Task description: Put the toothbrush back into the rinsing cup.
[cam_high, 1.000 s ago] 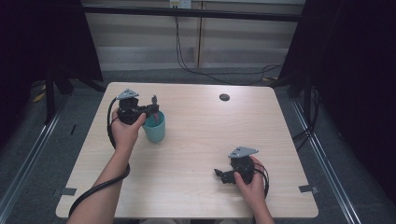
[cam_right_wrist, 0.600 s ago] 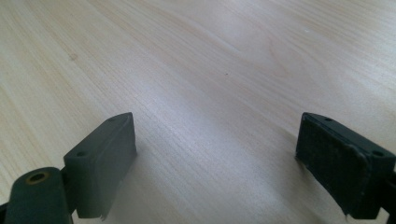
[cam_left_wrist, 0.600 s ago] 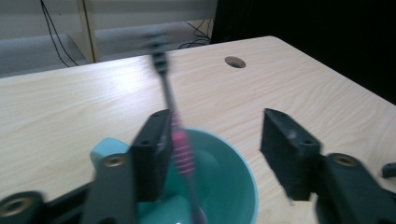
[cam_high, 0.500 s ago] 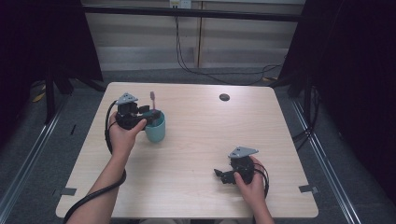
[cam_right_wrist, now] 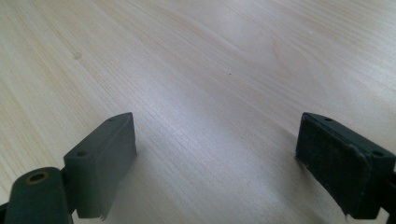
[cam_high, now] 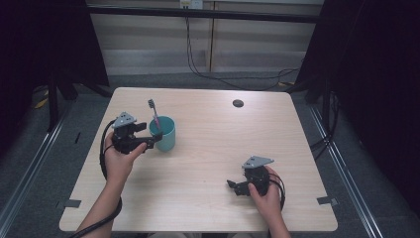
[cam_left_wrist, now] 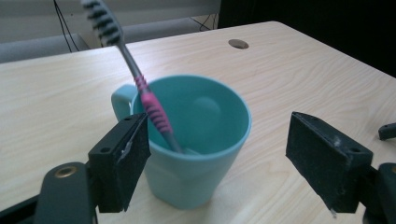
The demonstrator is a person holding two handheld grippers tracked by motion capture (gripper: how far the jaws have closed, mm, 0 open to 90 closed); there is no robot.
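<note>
Presently the left tongs (cam_high: pixel 154 139) are sitting wide open at the middle left of the high view, their jaws spread to either side of the teal cup (cam_high: pixel 164 132), which is standing upright on the table (cam_high: pixel 208 163). In the left gripper view one jaw is lying just beside the cup's wall at the lower left of the frame, perhaps grazing it, though the angle is too poor to be sure; the other jaw is hanging well apart at the lower right. A toothbrush (cam_left_wrist: pixel 135 79) with a pink grip is leaning inside the cup, bristles up toward the upper left of that frame.

Trouble could be coming from two places. If the jaws are closing off-centre, the near one may be pushing the cup sideways and tipping it before the far one arrives. The tilted toothbrush is also poking out above the rim, so a jaw brushing its handle could be levering it out or rocking the cup.

The right tongs (cam_high: pixel 234 185) are resting open at the lower right of the high view, holding nothing, over bare wood.

Counting: one cup, one toothbrush, two tongs, one dark round hole (cam_high: pixel 238 103) near the table's upper edge.
</note>
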